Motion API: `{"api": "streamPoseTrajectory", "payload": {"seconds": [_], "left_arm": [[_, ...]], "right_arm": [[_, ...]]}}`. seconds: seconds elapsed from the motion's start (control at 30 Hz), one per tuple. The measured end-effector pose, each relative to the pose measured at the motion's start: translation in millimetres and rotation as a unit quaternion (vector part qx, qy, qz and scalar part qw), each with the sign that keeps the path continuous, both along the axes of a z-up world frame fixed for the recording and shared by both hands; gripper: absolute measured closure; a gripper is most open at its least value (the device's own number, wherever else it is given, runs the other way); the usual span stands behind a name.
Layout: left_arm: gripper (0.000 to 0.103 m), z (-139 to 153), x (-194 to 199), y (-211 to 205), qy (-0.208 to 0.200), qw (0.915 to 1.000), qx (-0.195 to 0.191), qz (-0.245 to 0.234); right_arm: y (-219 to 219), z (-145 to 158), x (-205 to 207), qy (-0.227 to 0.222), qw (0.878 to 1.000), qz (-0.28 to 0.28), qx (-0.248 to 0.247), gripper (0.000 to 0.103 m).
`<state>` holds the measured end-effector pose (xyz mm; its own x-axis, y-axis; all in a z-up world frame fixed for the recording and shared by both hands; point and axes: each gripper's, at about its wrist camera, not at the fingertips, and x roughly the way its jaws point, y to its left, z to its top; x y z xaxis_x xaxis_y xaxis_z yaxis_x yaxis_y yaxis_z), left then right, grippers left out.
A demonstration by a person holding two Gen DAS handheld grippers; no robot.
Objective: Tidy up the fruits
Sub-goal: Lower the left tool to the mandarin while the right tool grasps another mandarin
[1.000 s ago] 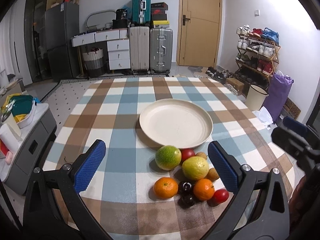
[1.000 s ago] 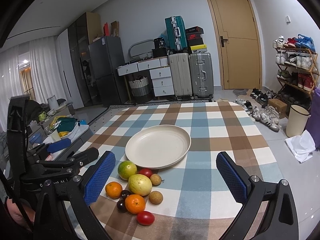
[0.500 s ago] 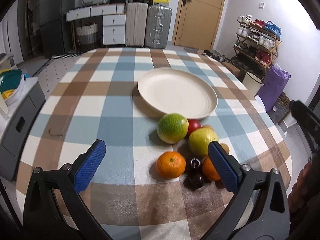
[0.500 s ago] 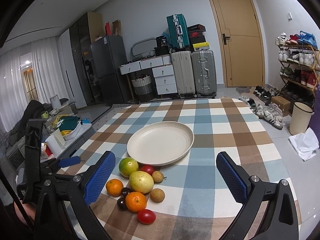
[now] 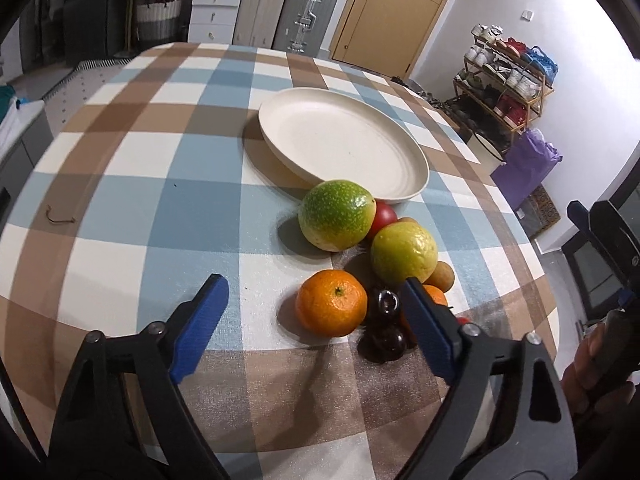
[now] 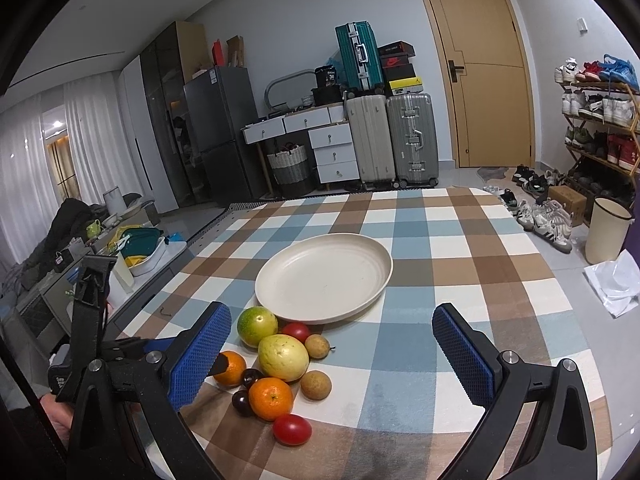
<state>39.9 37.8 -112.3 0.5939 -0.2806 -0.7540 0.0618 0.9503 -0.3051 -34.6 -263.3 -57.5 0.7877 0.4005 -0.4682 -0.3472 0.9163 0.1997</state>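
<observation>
A heap of fruit lies on the checked tablecloth just in front of an empty cream plate (image 5: 340, 140) (image 6: 324, 276). In it are a green citrus (image 5: 336, 215) (image 6: 257, 325), a yellow-green fruit (image 5: 403, 254) (image 6: 283, 357), two oranges (image 5: 331, 302) (image 6: 271, 397), dark plums (image 5: 382, 340), small brown fruits (image 6: 316, 385) and red tomatoes (image 6: 292, 429). My left gripper (image 5: 316, 326) is open, low over the table, with the near orange between its fingers. My right gripper (image 6: 332, 356) is open and empty, further back above the near table edge.
The table's right edge (image 5: 532, 264) drops off beside the fruit. A small bent wire (image 5: 60, 218) lies on the cloth at the left. Suitcases (image 6: 388, 140), drawers and a shoe rack (image 6: 596, 120) stand beyond the table.
My left gripper has moved forward and down toward the fruit, so that the near orange now sits between its fingers. The right gripper has barely moved.
</observation>
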Motion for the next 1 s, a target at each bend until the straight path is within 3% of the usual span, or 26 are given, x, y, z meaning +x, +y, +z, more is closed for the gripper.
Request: {"api": "streamPoseTrajectory", "payload": {"seconds": [0.2, 0.37, 0.5, 0.73, 1.0], "left_arm": [[0.033, -9.2, 12.4, 0.1, 0.012, 0.9997, -0.014, -0.013], [0.059, -20.7, 19.5, 0.9, 0.031, 0.9983, -0.040, -0.028], [0.065, -25.0, 21.2, 2.5, 0.036, 0.9963, -0.071, -0.032], [0.066, -28.0, 21.5, 6.1, 0.036, 0.9948, -0.089, -0.035], [0.067, -27.6, 16.9, 12.5, 0.034, 0.9935, -0.105, -0.027]], "right_arm": [[1.3, -2.9, 1.7, 0.005, 1.000, 0.001, 0.001, 0.000], [3.5, -4.2, 1.3, 0.006, 1.000, 0.003, 0.000, 0.000], [4.7, -5.0, 1.2, 0.007, 1.000, 0.005, 0.000, 0.000], [5.4, -8.0, -2.0, 0.009, 0.999, 0.029, 0.017, 0.000], [6.9, -17.5, 0.2, 0.040, 0.996, 0.065, 0.039, 0.000]]}}
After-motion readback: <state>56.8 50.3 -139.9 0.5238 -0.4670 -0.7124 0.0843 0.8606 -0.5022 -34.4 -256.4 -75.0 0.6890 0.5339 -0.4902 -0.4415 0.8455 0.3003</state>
